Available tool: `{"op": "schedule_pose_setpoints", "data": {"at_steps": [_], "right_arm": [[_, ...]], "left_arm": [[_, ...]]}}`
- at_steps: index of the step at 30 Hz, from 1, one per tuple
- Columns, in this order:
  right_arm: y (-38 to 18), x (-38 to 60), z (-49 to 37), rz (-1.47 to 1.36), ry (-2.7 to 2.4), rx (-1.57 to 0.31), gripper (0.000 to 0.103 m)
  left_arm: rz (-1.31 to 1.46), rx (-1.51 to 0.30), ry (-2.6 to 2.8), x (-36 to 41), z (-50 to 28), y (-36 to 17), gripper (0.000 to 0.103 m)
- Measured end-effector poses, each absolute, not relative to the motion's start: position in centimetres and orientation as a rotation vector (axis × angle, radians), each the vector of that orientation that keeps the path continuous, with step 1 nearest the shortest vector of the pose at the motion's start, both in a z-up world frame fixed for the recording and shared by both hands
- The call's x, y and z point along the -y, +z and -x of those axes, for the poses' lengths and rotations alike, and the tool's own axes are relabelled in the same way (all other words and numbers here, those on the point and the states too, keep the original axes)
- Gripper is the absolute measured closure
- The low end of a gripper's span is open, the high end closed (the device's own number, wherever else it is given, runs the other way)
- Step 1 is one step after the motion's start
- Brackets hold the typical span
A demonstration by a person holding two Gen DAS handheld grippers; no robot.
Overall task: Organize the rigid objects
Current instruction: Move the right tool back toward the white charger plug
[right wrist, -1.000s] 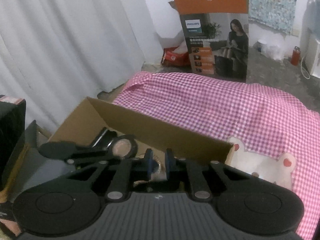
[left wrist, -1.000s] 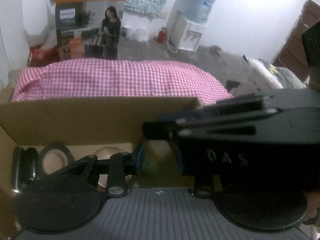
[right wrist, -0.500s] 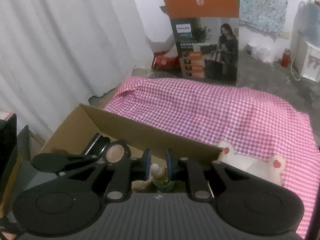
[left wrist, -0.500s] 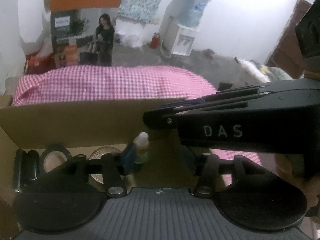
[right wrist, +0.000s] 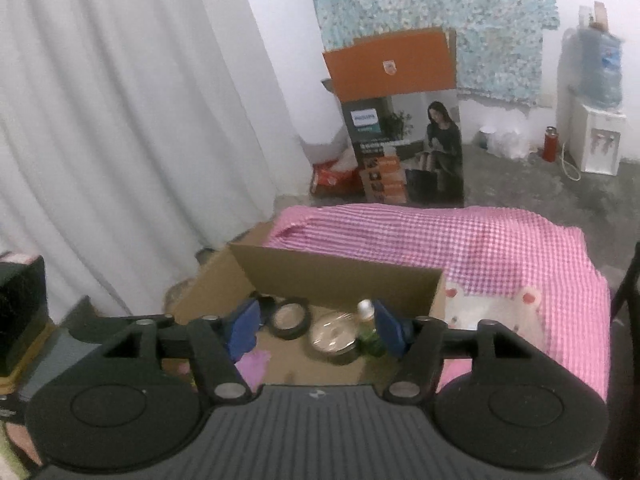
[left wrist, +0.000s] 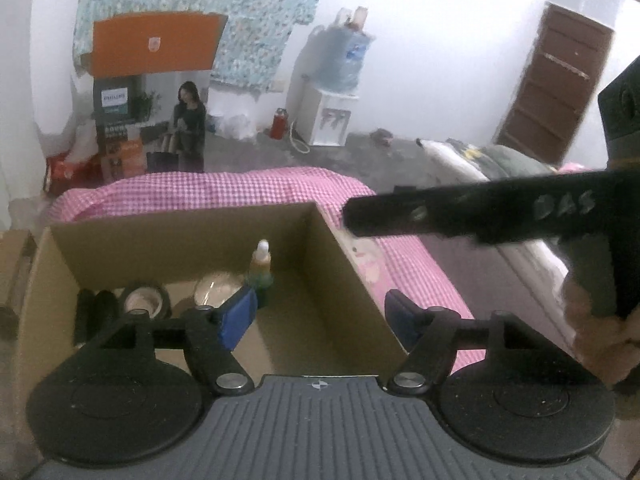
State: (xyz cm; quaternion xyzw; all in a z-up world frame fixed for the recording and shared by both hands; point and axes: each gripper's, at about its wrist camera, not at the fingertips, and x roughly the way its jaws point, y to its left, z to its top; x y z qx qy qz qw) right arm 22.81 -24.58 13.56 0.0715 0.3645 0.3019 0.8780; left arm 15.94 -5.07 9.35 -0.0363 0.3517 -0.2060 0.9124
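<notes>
Small green bottle (left wrist: 259,270) with pale cap: upright inside the cardboard box (left wrist: 192,236), just ahead of the left tongs (left wrist: 316,316), near their left pad; in the right wrist view (right wrist: 367,330) just inside the right pad of the right tongs (right wrist: 316,330). Beside it, further to the left of both tongs: a round shiny tin (right wrist: 334,338), a black ring of tape (right wrist: 289,318), two dark cylinders (left wrist: 96,312) at the box's left end.

Left tongs: jaws opening, nothing between the pads. Right tongs: jaws opening too, bottle and tin framed between the pads but untouched. Both released, gripping nothing.

Step in hand, by judgement: withdrawal after setting the bottle down. Done well: straight up and back, pads spread clear of the cap, no brush against the box wall, since a tall narrow bottle tips easily.

Hard to make out: box floor nearest the tongs, hidden behind their bodies; a purple scrap (right wrist: 252,364) partly covered; bottle label blurred; box support unclear beyond pink checked cloth (right wrist: 460,240).
</notes>
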Motion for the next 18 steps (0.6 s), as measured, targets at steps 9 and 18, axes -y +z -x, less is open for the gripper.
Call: {"op": "schedule_pose_setpoints", "data": {"at_steps": [9, 18], "right_arm": [[13.9, 25.6, -13.8, -0.275, 0.699, -0.717, 0.033], [9.3, 24.2, -10.0, -0.428, 0.734, -0.810, 0.033]], "left_arm": [[0.018, -0.736, -0.446, 2.3, -8.5, 7.7, 0.030], [-0.034, -0.803, -0.384, 0.6, -4.9, 3.1, 0.030]]}}
